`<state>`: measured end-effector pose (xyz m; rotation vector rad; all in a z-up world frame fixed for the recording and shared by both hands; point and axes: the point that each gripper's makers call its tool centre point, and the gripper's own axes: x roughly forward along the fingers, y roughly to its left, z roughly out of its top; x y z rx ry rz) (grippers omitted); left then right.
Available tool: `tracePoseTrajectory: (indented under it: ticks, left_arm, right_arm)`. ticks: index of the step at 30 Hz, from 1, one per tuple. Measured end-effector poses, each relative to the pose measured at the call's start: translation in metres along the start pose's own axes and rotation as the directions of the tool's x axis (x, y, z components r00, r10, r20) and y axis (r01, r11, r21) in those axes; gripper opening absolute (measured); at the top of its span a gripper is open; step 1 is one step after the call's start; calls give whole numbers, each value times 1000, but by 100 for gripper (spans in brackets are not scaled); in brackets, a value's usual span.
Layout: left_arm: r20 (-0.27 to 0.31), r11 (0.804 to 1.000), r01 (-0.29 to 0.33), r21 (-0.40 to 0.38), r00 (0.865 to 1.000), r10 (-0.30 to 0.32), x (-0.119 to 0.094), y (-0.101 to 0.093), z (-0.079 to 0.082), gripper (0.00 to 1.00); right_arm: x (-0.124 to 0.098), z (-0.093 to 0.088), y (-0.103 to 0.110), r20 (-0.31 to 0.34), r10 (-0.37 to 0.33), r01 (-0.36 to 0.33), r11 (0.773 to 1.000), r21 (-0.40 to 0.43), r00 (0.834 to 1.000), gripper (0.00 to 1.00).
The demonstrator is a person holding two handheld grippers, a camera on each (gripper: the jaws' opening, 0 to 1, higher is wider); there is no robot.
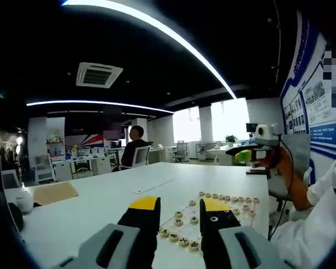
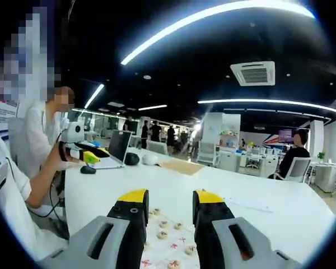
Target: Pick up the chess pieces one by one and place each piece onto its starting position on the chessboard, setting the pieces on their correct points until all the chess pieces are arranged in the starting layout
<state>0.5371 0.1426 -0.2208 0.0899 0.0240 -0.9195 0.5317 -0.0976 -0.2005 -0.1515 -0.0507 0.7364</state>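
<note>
left gripper (image 1: 180, 210) jaws apart, empty | right gripper (image 2: 167, 203) jaws apart, empty | xiangqi pieces (image 1: 182, 222) on chessboard (image 1: 173, 208) lie below, just past both jaw tips | neither clearly nearer

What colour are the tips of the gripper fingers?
Yellow, on black fingers; clearest in the right gripper view.

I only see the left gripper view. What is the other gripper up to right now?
Observer: The right gripper hangs over the white chessboard sheet, jaws apart, holding nothing.
Operator: Any pieces near it?
Observer: Yes, several round wooden chess pieces lie on the sheet between its jaws.
Operator: Is anyone around besides the seated person in dark clothes?
Observer: Yes, a group of standing people shows far back in the right gripper view.
</note>
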Motion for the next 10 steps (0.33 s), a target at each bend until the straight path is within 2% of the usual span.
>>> tracePoseTrajectory:
  ticks: [10]
  left_arm:
    - [2, 1000, -13, -9, 1000, 13, -1, 7, -1, 30]
  right_arm:
    - [0, 4, 3, 1, -4, 4, 1000, -26, 1000, 32]
